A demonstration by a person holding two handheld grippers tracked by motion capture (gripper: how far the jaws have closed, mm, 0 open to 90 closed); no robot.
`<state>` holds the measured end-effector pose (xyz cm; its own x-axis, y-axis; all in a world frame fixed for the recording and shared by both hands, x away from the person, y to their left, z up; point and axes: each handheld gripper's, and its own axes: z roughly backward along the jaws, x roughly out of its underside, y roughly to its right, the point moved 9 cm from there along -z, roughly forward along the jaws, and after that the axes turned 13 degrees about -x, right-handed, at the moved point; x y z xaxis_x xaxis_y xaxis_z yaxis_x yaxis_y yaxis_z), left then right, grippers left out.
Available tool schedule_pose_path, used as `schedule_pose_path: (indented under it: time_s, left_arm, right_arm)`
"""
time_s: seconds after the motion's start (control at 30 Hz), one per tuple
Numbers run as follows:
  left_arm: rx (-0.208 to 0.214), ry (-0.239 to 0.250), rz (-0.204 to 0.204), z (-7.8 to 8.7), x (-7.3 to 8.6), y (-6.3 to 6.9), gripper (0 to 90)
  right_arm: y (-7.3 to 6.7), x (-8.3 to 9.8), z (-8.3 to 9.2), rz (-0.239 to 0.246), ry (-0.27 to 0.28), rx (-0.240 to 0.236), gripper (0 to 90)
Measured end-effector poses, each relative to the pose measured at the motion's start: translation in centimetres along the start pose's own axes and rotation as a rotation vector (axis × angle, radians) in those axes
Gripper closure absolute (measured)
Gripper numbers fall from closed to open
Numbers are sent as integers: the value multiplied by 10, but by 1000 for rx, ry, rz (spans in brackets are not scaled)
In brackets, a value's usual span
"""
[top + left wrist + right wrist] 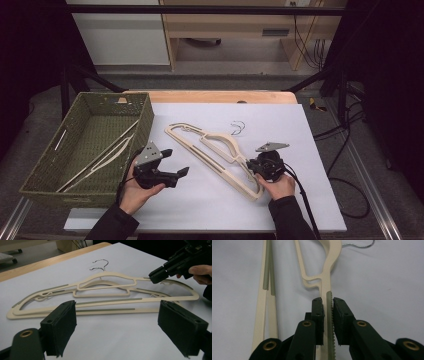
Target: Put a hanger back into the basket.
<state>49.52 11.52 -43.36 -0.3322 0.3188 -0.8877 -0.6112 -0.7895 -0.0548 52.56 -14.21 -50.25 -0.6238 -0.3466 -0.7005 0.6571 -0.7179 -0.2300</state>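
Overhead, the high view is showing 2 cream hangers [215,152] lying stacked on the white sheet [320,200], between the left gripper [176,170] and the right gripper [252,167], with a green woven basket [145,120] just beyond the left one. Closer in, the right gripper view is revealing what that angle is hiding: the right gripper [327,305] is clenching a hanger's shoulder arm [329,315], pads pressing its grey ribbed strip. Meanwhile the left gripper view is showing the left gripper [117,322] standing released, jaws wide, the hangers [105,293] lying just ahead, wire hooks pointing away.
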Motion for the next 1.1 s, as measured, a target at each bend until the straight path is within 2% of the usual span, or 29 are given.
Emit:
schedule_pose_path:
  time_s: [0.13,0.27,0.3,0.47,0.53,0.8,0.93,0.97,1.1]
  left_arm:
    - [14,3,25,-10,-12,2,153]
    - [16,-6,35,-29,-26,7,153]
    - [17,-9,33,-34,-30,9,154]
    - [19,-37,18,-64,-43,17,159]
    - [13,-56,-4,-76,-46,17,158]
    - [16,-132,-53,-118,-45,8,148]
    - [23,-150,-60,-131,-43,3,138]
    - [27,-169,-62,-137,-41,1,137]
    - [25,-196,-81,-145,-38,-1,130]
  right_arm:
    - [-3,-2,5,5,13,1,799]
    - [-6,-3,7,6,18,3,798]
    - [-5,-2,7,24,13,1,798]
    - [-9,-2,8,12,20,2,798]
    - [-9,-2,9,21,21,-2,798]
    - [-9,-3,13,27,25,-6,798]
    - [-10,-2,13,25,22,-5,798]
    - [-11,-2,13,20,24,-6,798]
    - [-11,-2,14,24,23,-6,798]
